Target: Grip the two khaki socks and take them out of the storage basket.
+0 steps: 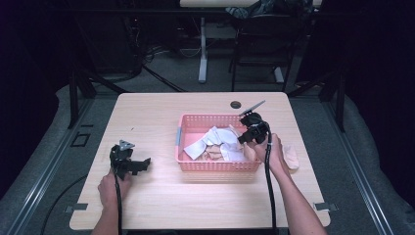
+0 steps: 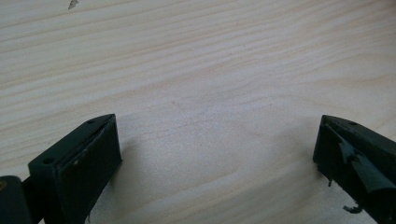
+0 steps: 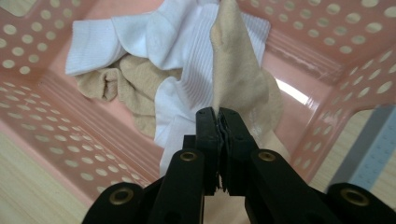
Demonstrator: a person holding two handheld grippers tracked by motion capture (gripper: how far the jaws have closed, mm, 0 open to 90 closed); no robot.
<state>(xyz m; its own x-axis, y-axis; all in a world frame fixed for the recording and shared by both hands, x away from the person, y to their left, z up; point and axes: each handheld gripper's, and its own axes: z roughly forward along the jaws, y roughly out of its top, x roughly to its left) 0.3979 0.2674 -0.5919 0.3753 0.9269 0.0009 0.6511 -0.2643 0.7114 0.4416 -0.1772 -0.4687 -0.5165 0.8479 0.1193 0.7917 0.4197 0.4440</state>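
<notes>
Pinching a beige sock (image 3: 238,79) between closed jaws, the right claw (image 3: 218,114) hangs over the near right part of the pink basket (image 1: 218,166), with the sock's cloth running away from its tips and down toward the heap. Just below and ahead of that claw lie the other socks: white socks (image 3: 163,37) across the middle and another beige sock (image 3: 126,88) tucked under them. The grip looks to be on a thin fold at the very tips, so the sock could slip free if it is pulled quickly. Its lower end seems to lie against a white one, and a lift may drag that neighbour up and over the basket wall. A further beige sock (image 1: 291,155) lies on the table (image 1: 147,112) just beyond the right hand, outside the basket. The left claw (image 1: 131,165) rests well apart from the basket, jaws wide open over bare wood (image 2: 196,93) with nothing between them.
</notes>
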